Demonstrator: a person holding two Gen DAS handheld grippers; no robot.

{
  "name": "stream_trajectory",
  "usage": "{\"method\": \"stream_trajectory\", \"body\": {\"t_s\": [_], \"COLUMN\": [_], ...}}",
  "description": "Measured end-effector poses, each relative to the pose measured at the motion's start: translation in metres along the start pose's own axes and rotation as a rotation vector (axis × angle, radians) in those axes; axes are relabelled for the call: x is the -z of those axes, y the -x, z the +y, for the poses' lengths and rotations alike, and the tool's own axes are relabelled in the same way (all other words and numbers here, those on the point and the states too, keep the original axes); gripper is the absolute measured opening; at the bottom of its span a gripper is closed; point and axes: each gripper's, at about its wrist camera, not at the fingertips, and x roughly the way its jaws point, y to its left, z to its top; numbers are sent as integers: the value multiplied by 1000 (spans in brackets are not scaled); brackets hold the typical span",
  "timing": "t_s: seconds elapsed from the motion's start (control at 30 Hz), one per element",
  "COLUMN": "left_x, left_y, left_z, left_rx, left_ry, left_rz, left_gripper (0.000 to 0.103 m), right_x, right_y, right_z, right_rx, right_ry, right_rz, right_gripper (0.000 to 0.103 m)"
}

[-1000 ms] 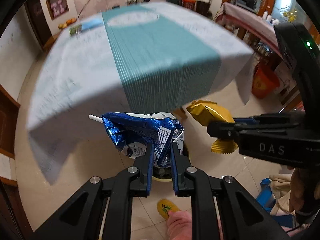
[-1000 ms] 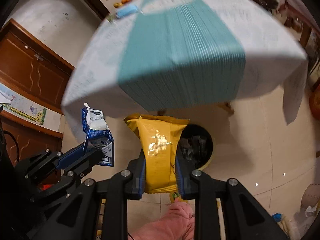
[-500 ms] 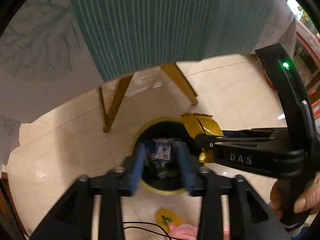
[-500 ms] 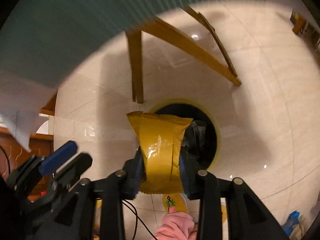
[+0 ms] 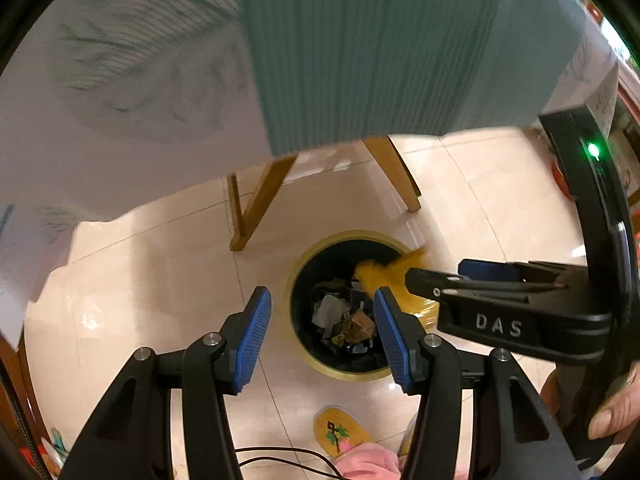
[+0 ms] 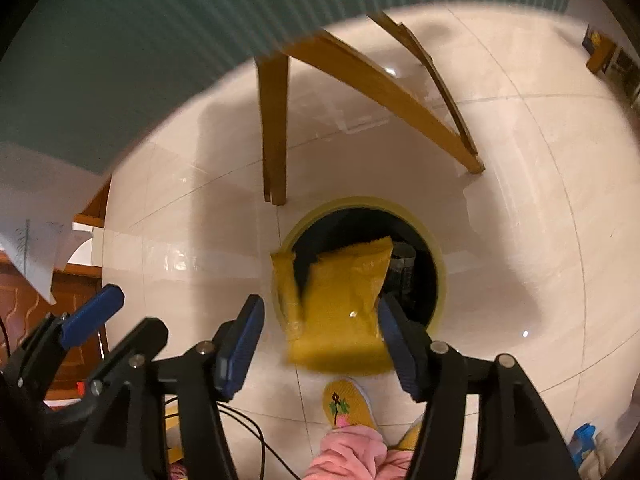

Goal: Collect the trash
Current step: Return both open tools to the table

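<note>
A black trash bin with a yellow rim (image 5: 309, 354) stands on the tiled floor, with several crumpled scraps (image 5: 344, 320) inside. My left gripper (image 5: 320, 296) hangs just above the bin's left side. Its jaws are opening and nothing is between them. My right gripper (image 6: 320, 308) points down at the bin (image 6: 360, 200), its jaws opening wide. A yellow snack packet (image 6: 344, 300) hangs blurred between them, leaning on the right finger and clear of the left pad. In the left wrist view the packet (image 5: 384, 276) sits over the bin's right rim, at the right gripper (image 5: 438, 272).
Wooden table legs (image 5: 256, 208) stand just behind the bin, under a hanging teal and white tablecloth (image 5: 360, 60). A person's yellow slipper (image 5: 340, 432) and pink trouser leg (image 6: 352, 452) are close in front. A black cable (image 5: 280, 450) trails on the floor.
Both grippers have dropped from table height to just above the bin. The left jaws opened and the blue packet left them. The right jaws opened and the yellow packet is slipping free.
</note>
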Motion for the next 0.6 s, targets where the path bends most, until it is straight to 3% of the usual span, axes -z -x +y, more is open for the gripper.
{"method": "stream_trajectory", "body": {"t_s": [0.3,0.6], "left_x": [-21,-54], "left_y": [76,196], "left_z": [23,38], "left_rx": [-16,10], "left_ry": [130,203], "left_rz": [-35,-119], "left_gripper": [52,52], "right_x": [-2,-3], "right_y": [60,189], "right_z": [22,73], "right_rx": [-9,-24], "right_ry": [22,114], "right_rz": [-31,-109], "right_gripper": [61,61]}}
